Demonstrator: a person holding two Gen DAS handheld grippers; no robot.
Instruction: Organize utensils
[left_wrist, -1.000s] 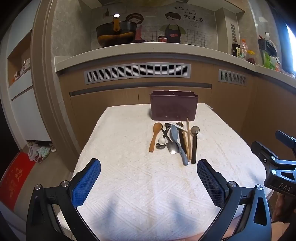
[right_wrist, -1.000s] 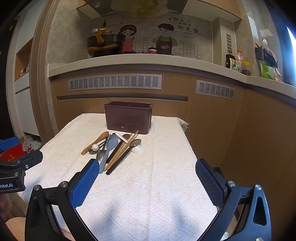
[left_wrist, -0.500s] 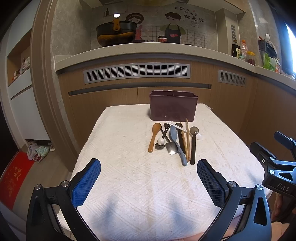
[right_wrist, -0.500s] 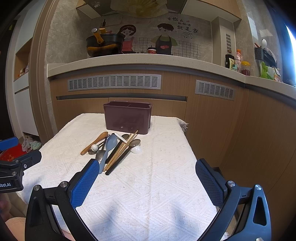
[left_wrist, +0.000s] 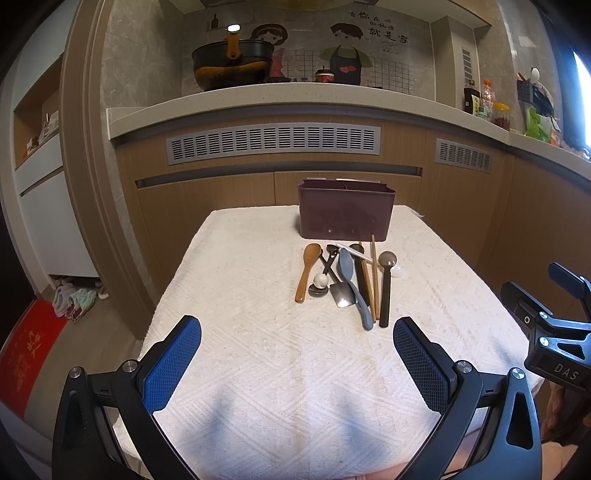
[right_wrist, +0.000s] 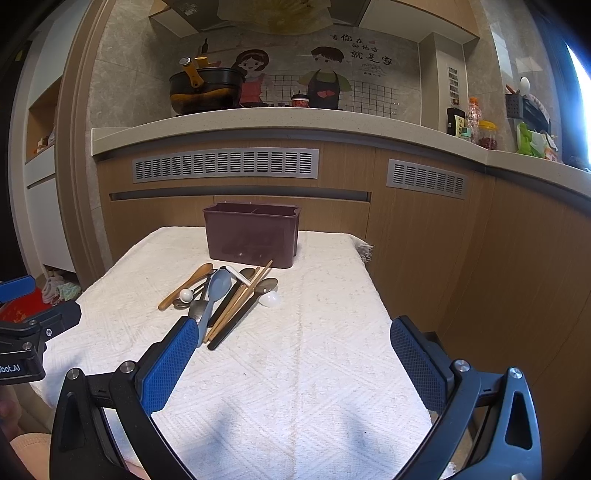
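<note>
A: Status? Left gripper and right gripper both spread wide, nothing between the pads. Both hover low in frame over the near end of the white cloth, well short of the pile.

B: Utensil pile is centre frame, just in front of the maroon caddy, which sits at the far end of the cloth. Nothing in the caddy as far as I can tell; interior mostly hidden.

A: So first pick. Which one?

B: I'd start with an outlier. Wooden spoon lies at the left edge of the pile, apart from the rest, so clean jaw clearance. Black-handled spoon is at the right edge, handle end pointing toward us.

A: The middle?

B: Skip for now. Chopsticks and grey spoon overlap, so a grab there likely drags neighbours.

A: Grip point?

B: Mid-handle, jaws across the shaft, pads close to the cloth. Thin handles may roll out otherwise. Caddy shows a divider at the rim, so pick a compartment first.
</note>
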